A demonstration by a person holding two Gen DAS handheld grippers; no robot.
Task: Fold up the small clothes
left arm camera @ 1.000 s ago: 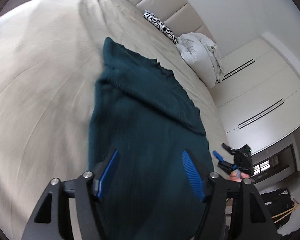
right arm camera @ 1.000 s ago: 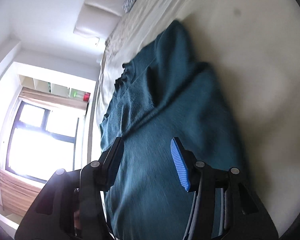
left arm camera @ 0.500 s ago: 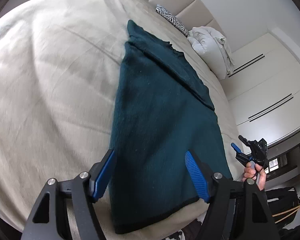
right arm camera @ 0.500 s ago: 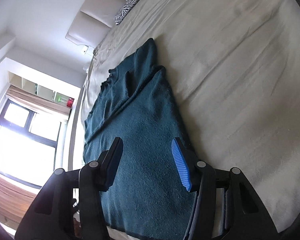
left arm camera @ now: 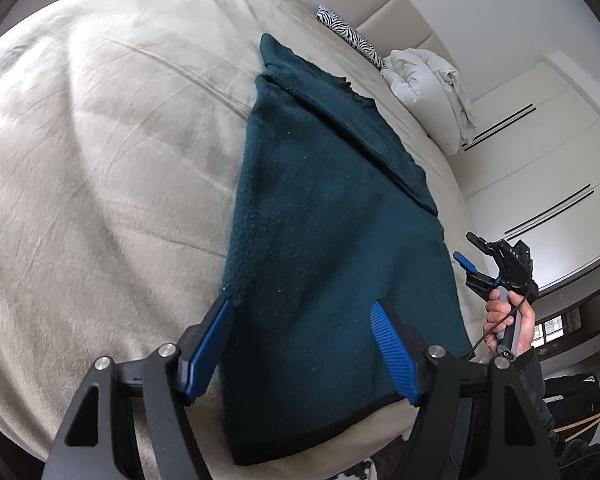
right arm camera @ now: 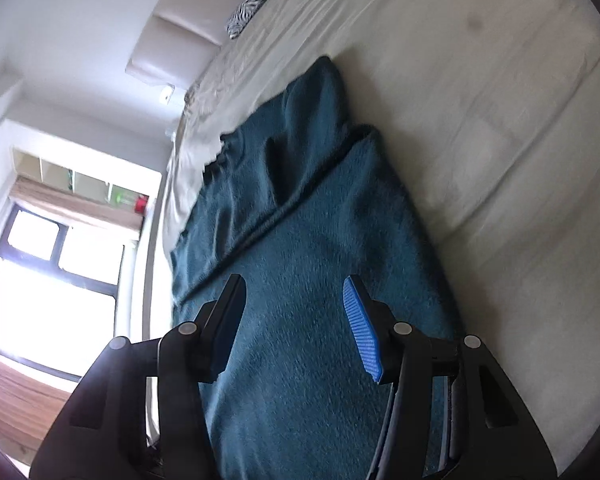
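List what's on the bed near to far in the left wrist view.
Dark green garment → zebra-print pillow → padded headboard. The white duvet bundle sits off to the right, its depth order unclear.

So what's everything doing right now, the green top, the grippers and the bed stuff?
Teal garment: lying flat on the bed, partly folded lengthwise, not held.
Left gripper: open, over the garment's near end.
Right gripper: open, nothing between the pads.
Bed cover: spread out, lightly creased.
White duvet: bunched by the headboard.
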